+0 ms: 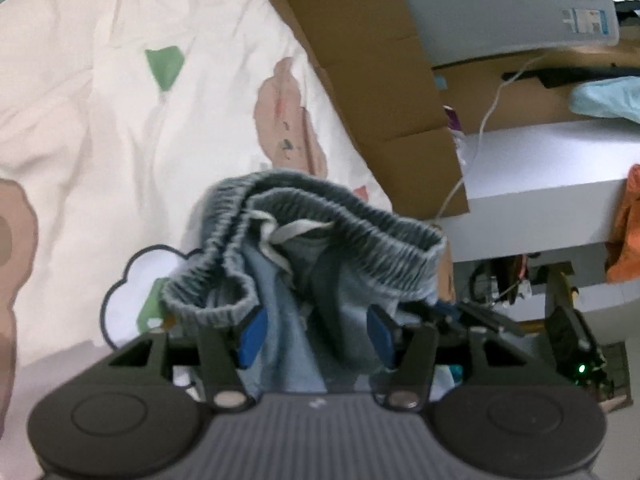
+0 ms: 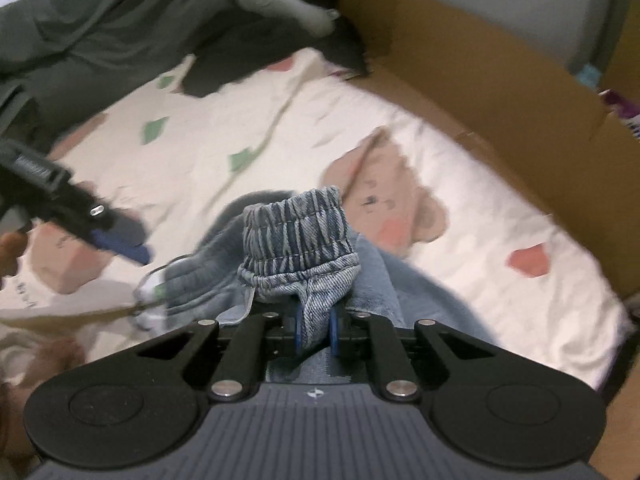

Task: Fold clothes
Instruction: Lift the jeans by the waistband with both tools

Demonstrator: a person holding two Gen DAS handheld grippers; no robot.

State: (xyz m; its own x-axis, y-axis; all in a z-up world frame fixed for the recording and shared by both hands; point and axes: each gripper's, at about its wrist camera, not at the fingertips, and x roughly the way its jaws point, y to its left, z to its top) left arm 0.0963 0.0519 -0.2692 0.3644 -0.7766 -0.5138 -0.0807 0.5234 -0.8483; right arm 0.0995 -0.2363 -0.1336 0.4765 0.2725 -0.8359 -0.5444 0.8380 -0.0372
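Cream bedsheet [image 2: 460, 184] printed with bears and green leaves, walled by brown cardboard [image 2: 500, 80]; white shelf [image 1: 552, 160] beyond. Denim shorts [image 2: 296, 240] bunched mid-sheet, waistband pinched tight in right gripper [image 2: 315, 330]. Left gripper [image 1: 316, 332] spread half-wide, fabric loose between.

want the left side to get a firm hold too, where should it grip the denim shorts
On the elastic waistband of the denim shorts, coming from above. Its gathered rim stands up as a thick ridge, easy to pinch. The right gripper already clamps one bunch, so the left gripper should take the opposite end.
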